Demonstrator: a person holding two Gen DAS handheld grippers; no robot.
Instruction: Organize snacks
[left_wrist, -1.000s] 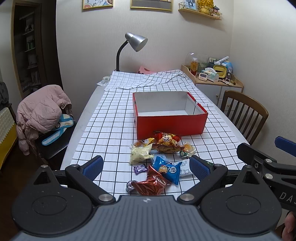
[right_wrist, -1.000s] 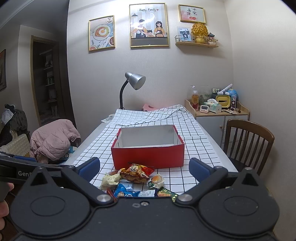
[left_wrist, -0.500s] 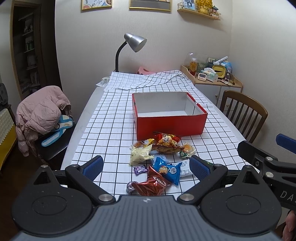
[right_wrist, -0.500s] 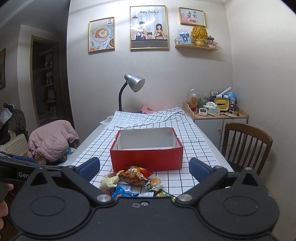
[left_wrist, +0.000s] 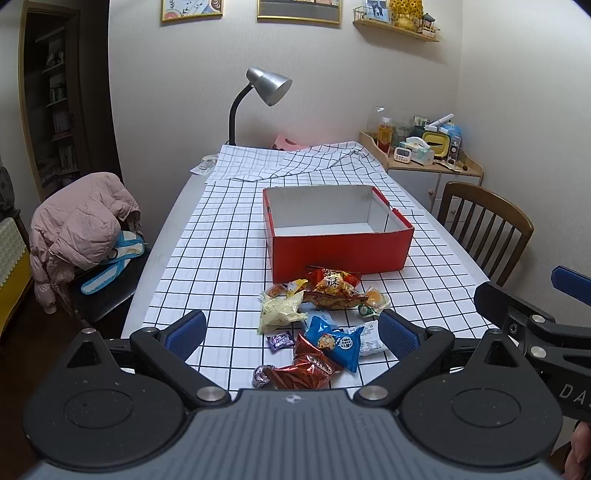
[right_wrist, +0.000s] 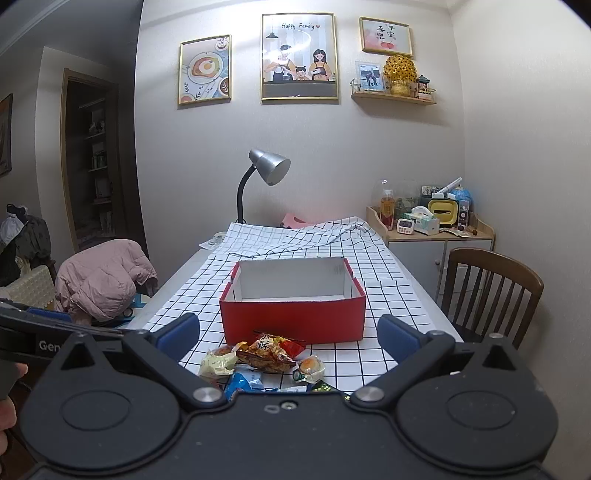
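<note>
On the gridded white cloth covering the tabletop (left_wrist: 221, 266), a loose heap of small wrapped snacks lies just in front of an open red cardboard box with a white inside (left_wrist: 338, 236), which holds nothing that I can see. From the left: a pale yellow crinkled packet (left_wrist: 279, 311), a tiny purple sweet (left_wrist: 277, 340), a shiny red-brown foil pack (left_wrist: 308, 369), a blue cookie packet (left_wrist: 336, 341) overlapping it, an orange-and-red printed bag (left_wrist: 334, 290) nearest the box wall, and a clear-wrapped little cake (left_wrist: 373, 300) at the right edge.

The left hand-held gripper (left_wrist: 291, 332) hangs low over the near end of the heap, fingers spread wide with nothing between them; the foil pack and the blue packet sit straight ahead, inside that span, the blue one lying slantwise, roughly toward the box. By my reckoning this hand is the nearer one and only needs to dip forward and down.

The right hand-held gripper (right_wrist: 288, 332) is held higher and further back, level, likewise wide open and empty, pointing at the box front with the heap below its fingertips. Everything must travel the same way: forward, over the near red wall
</note>
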